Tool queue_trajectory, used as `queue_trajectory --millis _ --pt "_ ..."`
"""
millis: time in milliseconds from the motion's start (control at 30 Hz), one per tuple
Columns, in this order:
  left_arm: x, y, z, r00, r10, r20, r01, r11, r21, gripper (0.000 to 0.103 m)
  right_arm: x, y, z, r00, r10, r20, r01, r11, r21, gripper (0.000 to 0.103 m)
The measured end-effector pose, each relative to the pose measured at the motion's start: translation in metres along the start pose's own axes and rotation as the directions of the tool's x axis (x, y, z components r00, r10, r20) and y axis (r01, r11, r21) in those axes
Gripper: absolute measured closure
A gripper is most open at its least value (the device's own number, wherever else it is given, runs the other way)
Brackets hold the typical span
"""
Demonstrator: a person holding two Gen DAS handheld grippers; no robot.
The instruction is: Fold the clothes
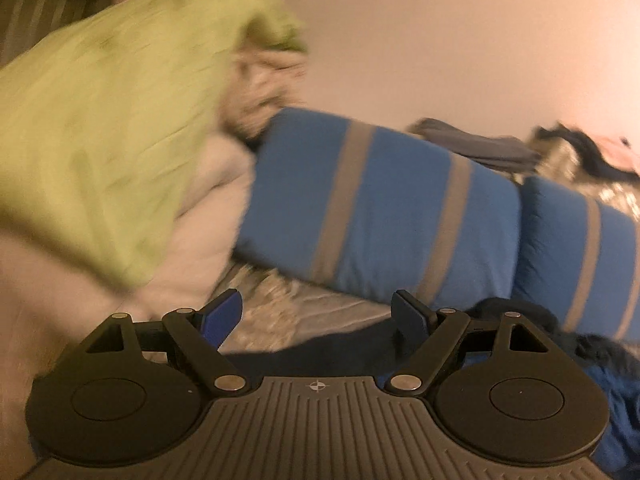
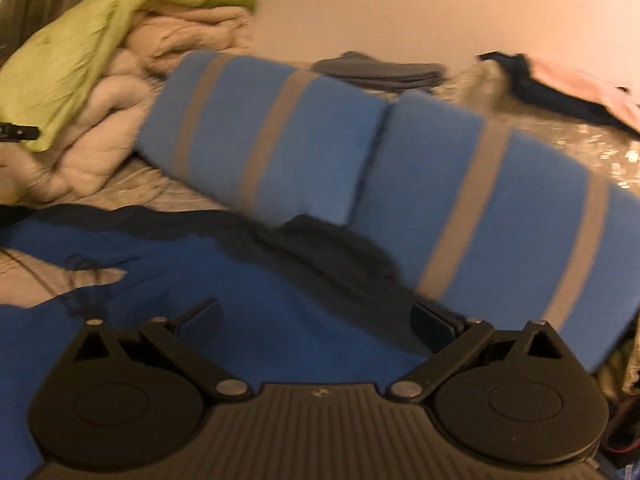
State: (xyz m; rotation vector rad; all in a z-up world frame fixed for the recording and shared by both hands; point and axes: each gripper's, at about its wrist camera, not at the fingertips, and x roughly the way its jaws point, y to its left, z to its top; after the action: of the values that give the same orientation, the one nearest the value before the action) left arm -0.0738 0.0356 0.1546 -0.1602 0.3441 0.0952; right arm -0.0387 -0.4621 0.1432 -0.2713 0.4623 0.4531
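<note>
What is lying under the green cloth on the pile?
Under the green cloth lies a crumpled beige blanket. What is beneath the blanket is covered.

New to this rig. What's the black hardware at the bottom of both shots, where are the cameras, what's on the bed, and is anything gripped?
No robot arm here: a person holds a two-finger gripper in each hand, with a fisheye camera on each looking along its fingers. One picture shows the left gripper, the other the right gripper. Both stand open and hold nothing. On the bed lie two blue pillows with grey stripes, a green cloth over beige bedding, a folded grey stack and a blue garment spread just ahead of the right gripper.
</note>
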Motion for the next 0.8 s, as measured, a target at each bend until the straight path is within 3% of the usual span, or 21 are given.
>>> queue_trajectory --millis 133,200,300,400,567,800 --pt "-0.012 0.037 -0.007 1.000 0.022 -0.016 -0.024 0.991 -0.133 0.021 0.004 0.024 -0.003 0.997 0.077 -0.005 -0.077 0.997 -0.009 0.000" --pt "-0.016 0.066 -0.015 1.000 0.014 -0.026 -0.020 0.959 -0.282 0.021 0.006 0.033 0.000 0.995 0.101 -0.013 -0.102 0.995 -0.016 0.000" --pt "-0.021 0.107 -0.029 0.999 0.001 -0.036 -0.019 0.871 -0.491 0.021 0.004 0.044 0.005 0.992 0.129 -0.012 -0.129 0.991 -0.029 0.000" --pt "-0.027 0.140 -0.054 1.000 0.021 -0.013 -0.024 0.746 -0.666 0.021 -0.001 0.048 0.013 0.989 0.145 -0.003 -0.145 0.989 -0.036 0.000" --pt "-0.031 0.167 -0.094 0.999 0.043 0.006 -0.022 0.610 -0.792 0.021 -0.012 0.052 0.012 0.986 0.166 0.001 -0.166 0.986 -0.033 0.000" --pt "-0.025 0.192 -0.134 0.998 0.054 0.025 -0.003 0.460 -0.888 0.022 -0.025 0.053 -0.006 0.988 0.154 0.002 -0.154 0.987 -0.051 0.000"
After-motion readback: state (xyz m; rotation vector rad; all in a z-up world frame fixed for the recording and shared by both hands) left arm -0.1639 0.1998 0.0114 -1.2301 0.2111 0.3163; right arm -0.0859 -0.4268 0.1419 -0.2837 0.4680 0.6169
